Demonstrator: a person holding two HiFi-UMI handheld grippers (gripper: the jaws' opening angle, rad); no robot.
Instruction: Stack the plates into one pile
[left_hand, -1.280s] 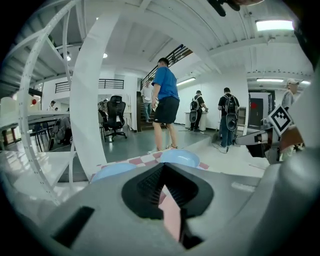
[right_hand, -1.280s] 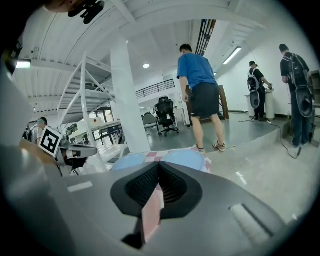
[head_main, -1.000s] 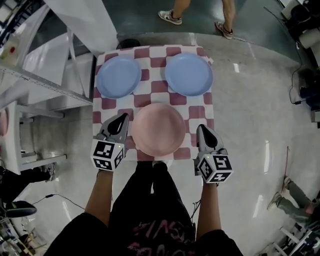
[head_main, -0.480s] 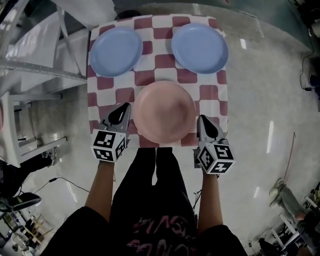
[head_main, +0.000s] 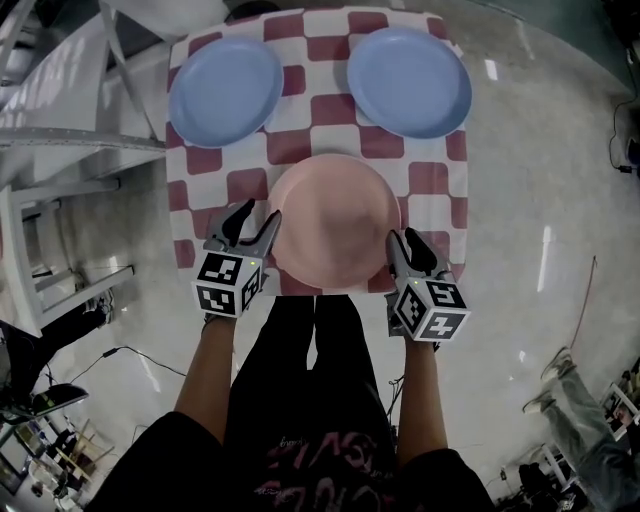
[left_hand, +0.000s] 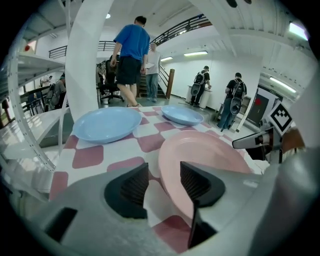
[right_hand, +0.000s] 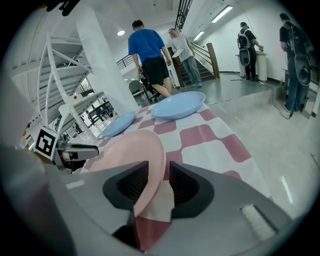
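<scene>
A pink plate (head_main: 335, 222) lies at the near edge of a red-and-white checked tablecloth (head_main: 318, 150). Two blue plates (head_main: 225, 90) (head_main: 410, 80) sit apart at the far corners. My left gripper (head_main: 255, 222) is at the pink plate's left rim, and its jaws have just been opening. In the left gripper view the pink plate's (left_hand: 210, 152) rim runs into the gap of the left gripper (left_hand: 164, 182) with no pad pressing it. My right gripper (head_main: 405, 243) has just been opening too. There the right gripper (right_hand: 159, 182) straddles the rim of the pink plate (right_hand: 127, 147), loosely.
White metal shelving (head_main: 60, 150) stands close to the table's left side. A white column (left_hand: 82, 60) rises behind the far left blue plate (left_hand: 106, 123). Several people (left_hand: 131, 50) stand on the shiny floor beyond the table. The holder's legs are against the table's near edge.
Both grippers have sunk towards the table on either side of the pink plate, and their jaws have gone from shut to open around its rim.
</scene>
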